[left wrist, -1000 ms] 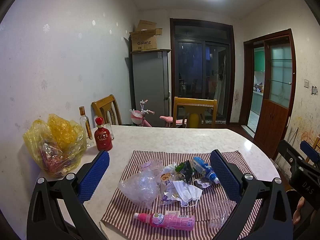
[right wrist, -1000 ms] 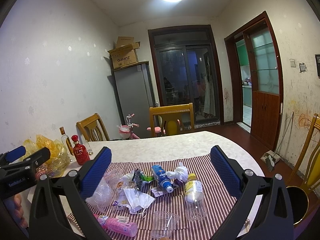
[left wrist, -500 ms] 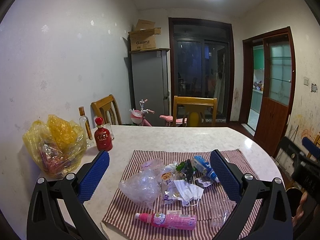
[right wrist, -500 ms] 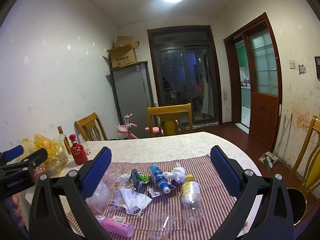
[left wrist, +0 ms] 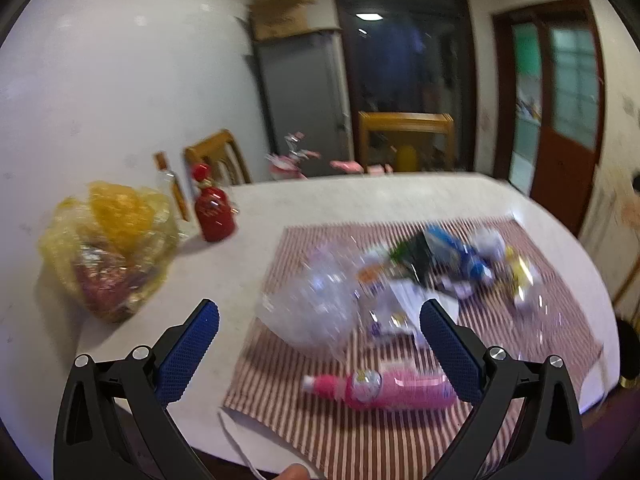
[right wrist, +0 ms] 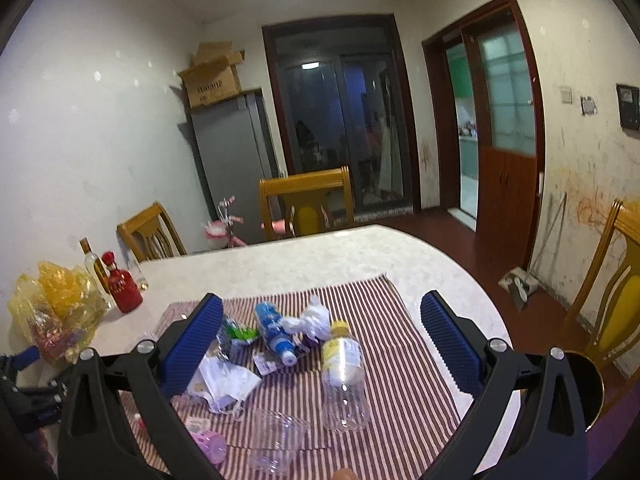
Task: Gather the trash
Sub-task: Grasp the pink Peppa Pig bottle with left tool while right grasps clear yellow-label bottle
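blue ribbed pads line both tools. the left gripper [left wrist: 319, 322] hangs over the near table edge with its jaws wide apart and nothing between them; the right gripper [right wrist: 322, 318] is likewise spread wide and empty above the cloth. a fingertip [left wrist: 294, 472] shows at the bottom edge of the left view.

nearest on the striped placemat [right wrist: 400, 360] lies a pink bottle [left wrist: 384, 390] on its side, just ahead of the left tool. a clear plastic cup [right wrist: 278, 440] lies tipped over near the front of the mat, and beside it a clear bottle with a yellow cap [right wrist: 342, 364] lies flat. a crumpled clear bag [left wrist: 312, 300] sits left of centre, blurred in the left view. behind these, a white face mask [right wrist: 226, 380] touches a heap of wrappers; a blue-labelled bottle [right wrist: 274, 330] lies beside a wad of white tissue [right wrist: 314, 318] and a green packet [right wrist: 240, 332].

off the mat, on the pale table [right wrist: 300, 260], a yellow plastic bag [left wrist: 108, 248] bulges at the left, well apart from the trash. just beyond it stand a red bottle [left wrist: 212, 208] and a slim glass bottle [left wrist: 172, 186], upright.

farther back are two wooden chairs [right wrist: 308, 204], a small pink bike [right wrist: 224, 228], a grey fridge [right wrist: 232, 160] topped by a cardboard box [right wrist: 212, 78], and dark glass doors [right wrist: 344, 120].
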The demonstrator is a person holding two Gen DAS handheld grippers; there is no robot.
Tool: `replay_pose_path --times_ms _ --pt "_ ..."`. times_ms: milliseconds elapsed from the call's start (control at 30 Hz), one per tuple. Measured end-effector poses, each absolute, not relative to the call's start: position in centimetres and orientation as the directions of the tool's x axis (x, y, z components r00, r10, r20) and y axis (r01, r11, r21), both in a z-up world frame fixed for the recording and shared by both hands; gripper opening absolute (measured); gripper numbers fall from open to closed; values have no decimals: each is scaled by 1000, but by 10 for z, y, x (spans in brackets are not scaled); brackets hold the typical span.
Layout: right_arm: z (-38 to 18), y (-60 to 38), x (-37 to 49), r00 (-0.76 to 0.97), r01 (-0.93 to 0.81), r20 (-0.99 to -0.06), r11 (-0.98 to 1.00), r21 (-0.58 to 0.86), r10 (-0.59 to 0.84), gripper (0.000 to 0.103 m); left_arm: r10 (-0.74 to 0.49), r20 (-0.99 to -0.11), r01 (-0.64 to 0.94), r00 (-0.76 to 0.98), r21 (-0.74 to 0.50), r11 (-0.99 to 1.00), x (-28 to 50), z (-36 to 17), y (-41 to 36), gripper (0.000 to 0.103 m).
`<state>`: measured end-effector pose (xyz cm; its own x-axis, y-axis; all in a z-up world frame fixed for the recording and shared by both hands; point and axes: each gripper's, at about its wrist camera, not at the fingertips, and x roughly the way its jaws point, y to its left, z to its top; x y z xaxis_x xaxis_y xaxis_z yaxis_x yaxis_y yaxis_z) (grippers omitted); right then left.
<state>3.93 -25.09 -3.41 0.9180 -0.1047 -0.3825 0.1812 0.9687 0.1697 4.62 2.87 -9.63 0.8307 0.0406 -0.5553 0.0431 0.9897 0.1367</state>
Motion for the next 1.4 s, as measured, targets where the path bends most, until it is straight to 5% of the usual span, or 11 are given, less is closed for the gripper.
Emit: replay_pose_path --times_ms 300,567,800,867,933,1200,1400 --pt "-112 -261 119 719 78 -691 980 184 73 99 -107 -688 322 718 192 927 56 -178 -12 97" --pt "-181 -247 193 572 81 -820 995 63 5 99 -63 -772 207 633 91 974 76 -200 -7 97" --pt "-222 -250 238 439 91 -893 994 -65 -98 97 -75 -831 135 551 0 991 84 -213 7 97" --pt "-232 -252 243 399 99 -910 992 -78 -112 87 -79 -842 115 534 -20 993 86 -215 8 97" --pt "-243 -251 245 352 82 -930 993 -82 -105 66 -67 -854 93 516 -22 995 88 -218 8 97" --pt "-245 -255 230 375 70 -925 997 -34 -58 63 -153 -915 -25 373 -175 984 98 -234 5 97" --pt "-210 -279 216 478 101 -878 994 34 -18 64 -161 -943 -316 292 -254 914 108 -243 11 97"
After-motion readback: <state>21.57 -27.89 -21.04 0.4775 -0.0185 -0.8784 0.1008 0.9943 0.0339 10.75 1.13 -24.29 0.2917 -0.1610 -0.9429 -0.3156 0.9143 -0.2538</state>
